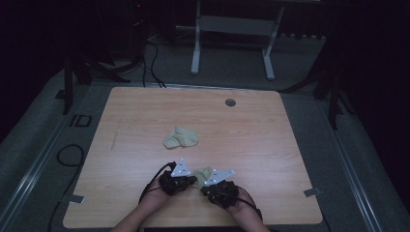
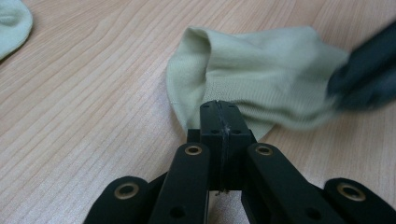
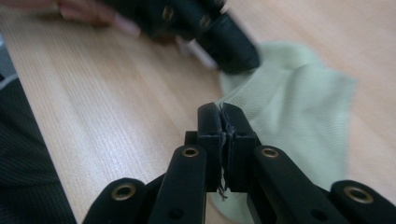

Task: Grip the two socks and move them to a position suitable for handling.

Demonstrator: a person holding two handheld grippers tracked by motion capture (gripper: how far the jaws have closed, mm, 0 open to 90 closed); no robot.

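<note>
Presently catalogued, from the worked item outward.

Item one: near sock point(image 1: 203, 173), pale green, lying flat on the wooden table point(image 1: 251, 125) close to its near edge, between the two grippers. In the left gripper view the near sock point(image 2: 261, 70) spreads out ahead of the jaws, its rounded edge folded over at the left. In the right gripper view it point(image 3: 303, 107) extends away to the right of the jaws.

Item two: left gripper point(image 1: 191, 181), held in the person's left hand point(image 1: 157, 191). Its jaws are pressed fully together, with the hem of the near sock pinched between the pads; the left gripper point(image 2: 219, 109) meets the cloth at the sock's near edge. No gap shows between the jaws.

Item three: right gripper point(image 1: 205, 186), held in the person's right hand point(image 1: 239, 203). Its jaws are likewise closed tight, a thin fold of the near sock and a few loose threads caught between the pads at the right gripper point(image 3: 222, 114). The two grips sit on opposite sides of the same sock, close to one another.

Item four: far sock point(image 1: 181, 137), same pale green, crumpled, lying near the middle of the table, well apart from both grippers and touched by neither.

Item five: a round grey grommet point(image 1: 230, 102) set in the table's far edge.
</note>
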